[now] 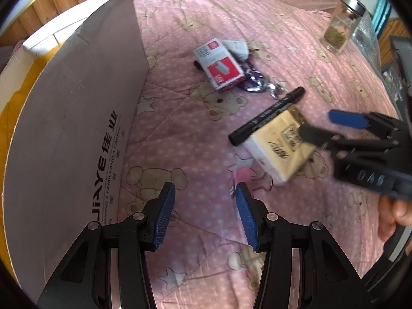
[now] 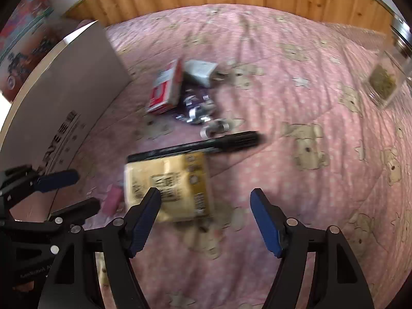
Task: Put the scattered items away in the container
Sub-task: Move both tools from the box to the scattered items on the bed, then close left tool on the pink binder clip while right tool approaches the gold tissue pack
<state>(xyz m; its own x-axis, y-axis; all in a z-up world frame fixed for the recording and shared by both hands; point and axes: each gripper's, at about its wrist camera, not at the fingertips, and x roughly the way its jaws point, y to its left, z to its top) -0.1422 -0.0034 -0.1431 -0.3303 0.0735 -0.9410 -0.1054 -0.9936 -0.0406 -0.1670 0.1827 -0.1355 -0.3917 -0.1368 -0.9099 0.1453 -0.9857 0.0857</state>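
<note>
Scattered on the pink bedspread are a beige tissue pack (image 2: 167, 180), a black marker (image 2: 195, 146) leaning against its far edge, a red and white small box (image 2: 164, 90), a white plug-like item (image 2: 200, 73), a purple key bunch (image 2: 195, 110) and a small pink eraser (image 2: 112, 198). My right gripper (image 2: 204, 193) is open just above the tissue pack's (image 1: 280, 146) near right part, its pads not pressing on it. My left gripper (image 1: 204, 190) is open over bare bedspread, with the eraser (image 1: 242, 173) by its right fingertip. The cardboard box (image 1: 77, 128) stands to the left.
A glass jar (image 1: 342, 25) with dried leaves stands at the far right of the bed. A wooden wall runs behind the bed. A hand (image 1: 394, 213) holds the right gripper (image 1: 316, 123) at the right edge. The left gripper (image 2: 87, 188) shows low on the left in the right wrist view.
</note>
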